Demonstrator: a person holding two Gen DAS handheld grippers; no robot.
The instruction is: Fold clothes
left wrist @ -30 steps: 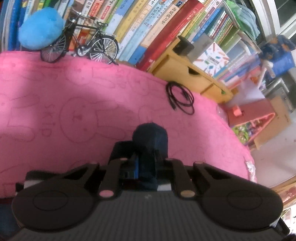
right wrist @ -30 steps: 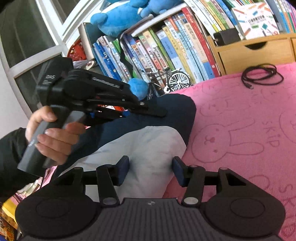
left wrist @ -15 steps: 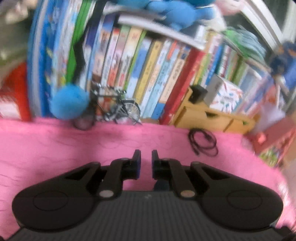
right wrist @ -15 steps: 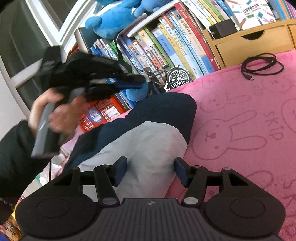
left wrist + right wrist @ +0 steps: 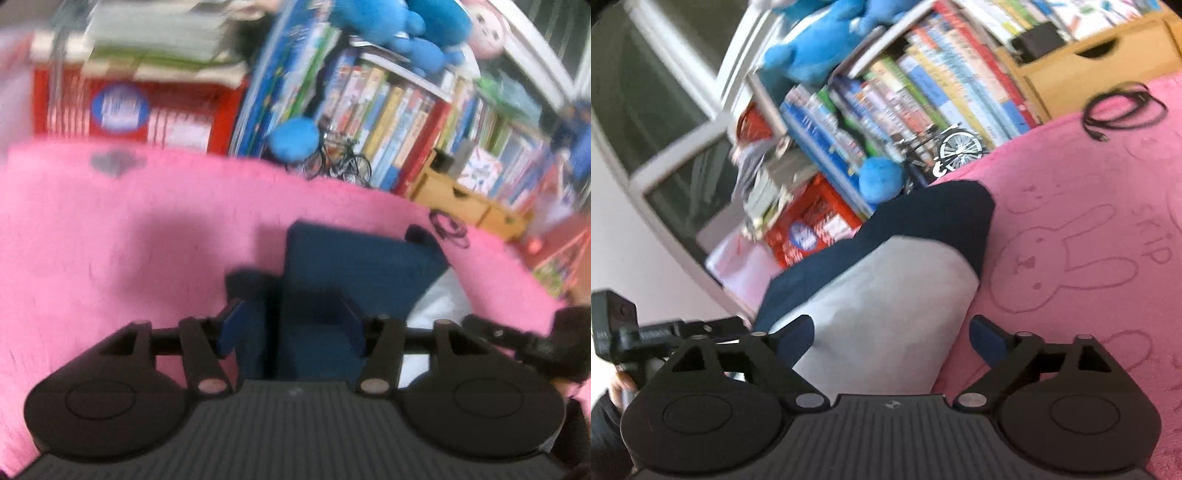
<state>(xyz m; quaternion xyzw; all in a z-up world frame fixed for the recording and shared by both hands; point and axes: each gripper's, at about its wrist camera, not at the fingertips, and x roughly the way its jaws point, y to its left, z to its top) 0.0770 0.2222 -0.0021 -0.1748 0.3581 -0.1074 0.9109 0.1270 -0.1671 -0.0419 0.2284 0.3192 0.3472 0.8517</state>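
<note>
The left gripper (image 5: 291, 332) had let go and pulled back, its jaws just opening. The right gripper (image 5: 892, 338) had just opened wide too. The navy and white garment (image 5: 897, 280) lay folded on the pink blanket (image 5: 1089, 229). Folding looked nearly done.

Pink bunny-print blanket (image 5: 1089, 229) spreads beneath both tongs as the surface. A folded navy-and-white garment (image 5: 886, 280) lies on it, straight ahead of the right tongs (image 5: 892, 338). Beyond it, up right, a coiled black cable (image 5: 1123, 110); a model bicycle (image 5: 945, 151) stands at the far edge.
</note>
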